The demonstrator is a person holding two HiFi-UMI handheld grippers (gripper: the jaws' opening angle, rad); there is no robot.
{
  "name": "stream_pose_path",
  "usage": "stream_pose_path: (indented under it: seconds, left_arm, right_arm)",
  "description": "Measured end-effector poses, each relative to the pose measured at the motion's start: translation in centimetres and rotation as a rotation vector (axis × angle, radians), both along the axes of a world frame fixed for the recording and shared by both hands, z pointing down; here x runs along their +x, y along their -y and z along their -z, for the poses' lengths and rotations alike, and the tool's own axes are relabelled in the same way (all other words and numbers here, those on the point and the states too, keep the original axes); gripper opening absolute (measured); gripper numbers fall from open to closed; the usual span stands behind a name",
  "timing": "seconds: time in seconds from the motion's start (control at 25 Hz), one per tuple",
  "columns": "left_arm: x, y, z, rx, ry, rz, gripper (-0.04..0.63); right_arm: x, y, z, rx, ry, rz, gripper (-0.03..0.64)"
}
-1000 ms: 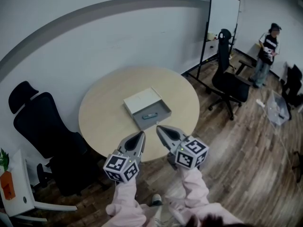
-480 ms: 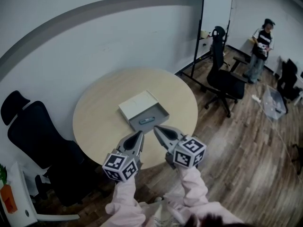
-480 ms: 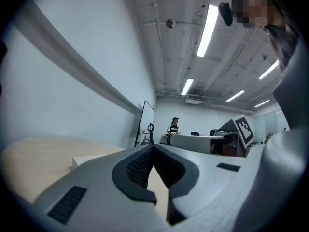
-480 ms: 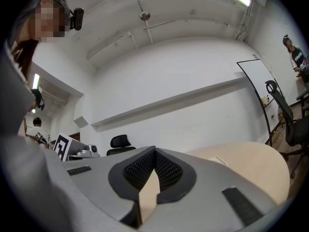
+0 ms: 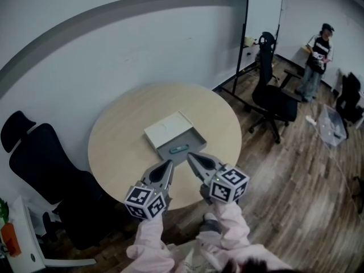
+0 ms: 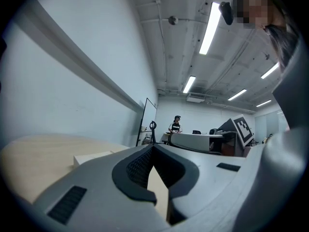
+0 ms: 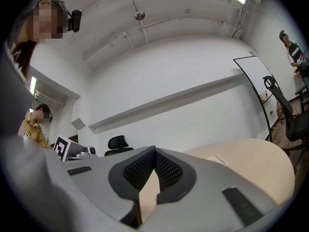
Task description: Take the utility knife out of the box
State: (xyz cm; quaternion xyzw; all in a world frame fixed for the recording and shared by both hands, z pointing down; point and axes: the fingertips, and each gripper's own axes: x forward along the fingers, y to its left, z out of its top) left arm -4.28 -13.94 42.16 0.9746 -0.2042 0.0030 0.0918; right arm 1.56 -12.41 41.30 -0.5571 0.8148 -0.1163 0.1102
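Looking down, you have a wood-plank floor [image 5: 284,175] on the right and a pale wall [image 5: 114,44] with a grey band across the top. A round, light-wood table [image 5: 119,141] stands against that wall. One black office chair [image 5: 42,164] sits at its left. A second black chair [image 5: 274,95] stands well apart on the right, near a tall whiteboard [image 5: 263,21]. A person [image 5: 317,58] stands beyond that chair, far from the table.

Near the middle of the table lies the open box [image 5: 190,140], a shallow grey tray with its white lid [image 5: 169,129] lying against the far side. Both of your tools hover over the near edge of the table, just short of the box. The left tool [image 5: 169,164] and the right tool [image 5: 190,156] each have their jaws closed tip to tip, with nothing held between them. Only a sliver of tabletop shows through the gap behind the tips in each gripper view.

The only print to be made out is the black-and-white square marker pattern on the cubes [image 5: 229,183] behind each tool. Any label on the box is too small to read.

The utility knife [image 5: 178,149] lies flat inside the grey tray, towards its near side. Its long axis runs along the tray's length, from lower left to upper right in the head view. Which end carries the blade cannot be told.
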Motion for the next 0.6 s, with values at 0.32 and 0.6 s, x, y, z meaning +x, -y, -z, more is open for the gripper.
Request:
stream_pose_path:
  seconds: [0.32, 0.6]
  left_arm:
    - [1.8, 3.4, 0.2, -0.013, -0.01, 0.058, 0.005]
    - [3.9, 6.2, -0.4, -0.04, -0.013, 0.117, 0.005]
  right_arm:
    - [1.9, 3.8, 0.5, -0.006, -0.01, 0.066, -0.004]
    - [3.7, 7.5, 0.3, -0.024, -0.024, 0.139, -0.004]
